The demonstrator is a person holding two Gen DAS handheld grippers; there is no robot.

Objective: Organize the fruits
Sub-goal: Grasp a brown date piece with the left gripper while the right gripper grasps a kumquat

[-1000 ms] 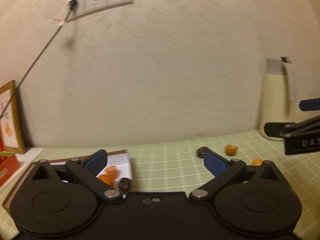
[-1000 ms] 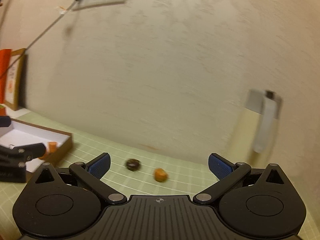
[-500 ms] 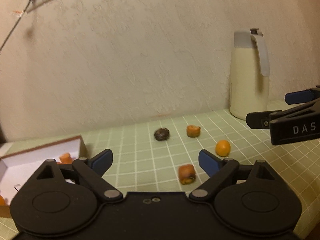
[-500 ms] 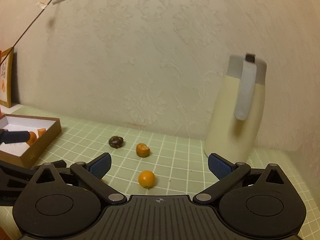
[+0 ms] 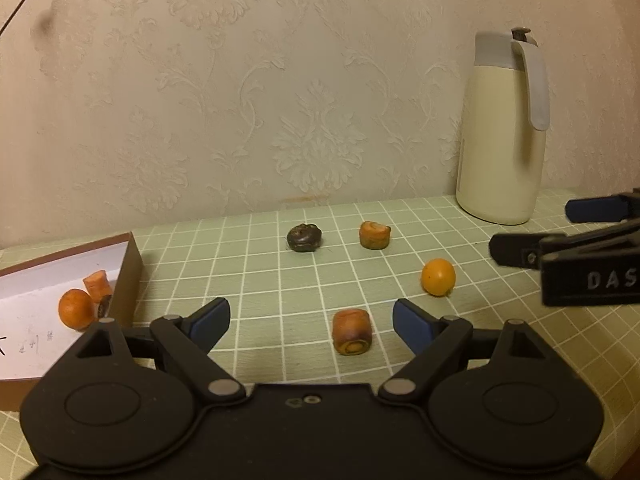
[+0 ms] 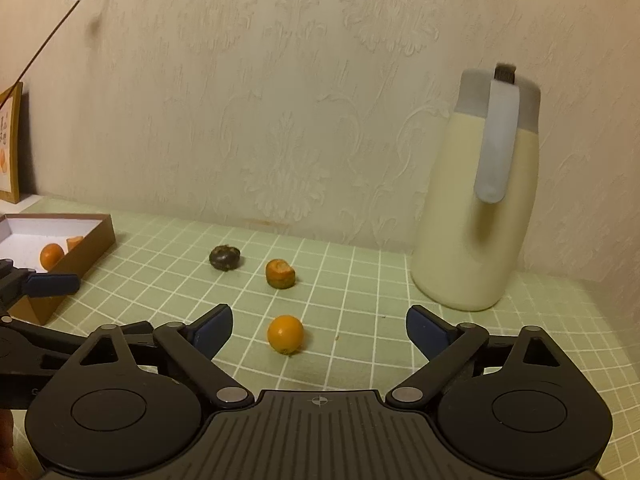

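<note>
Orange roll-shaped piece (image 5: 351, 331) now lies on the table between the left gripper's (image 5: 311, 327) open jaws, round orange (image 6: 285, 335) between the right gripper's (image 6: 319, 330); both jaws have just been narrowing, untouched — pickups imminent, box (image 5: 132, 264) to the left.

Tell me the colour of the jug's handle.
The jug's handle is pale grey, against a cream body; the right wrist view shows it best.
</note>
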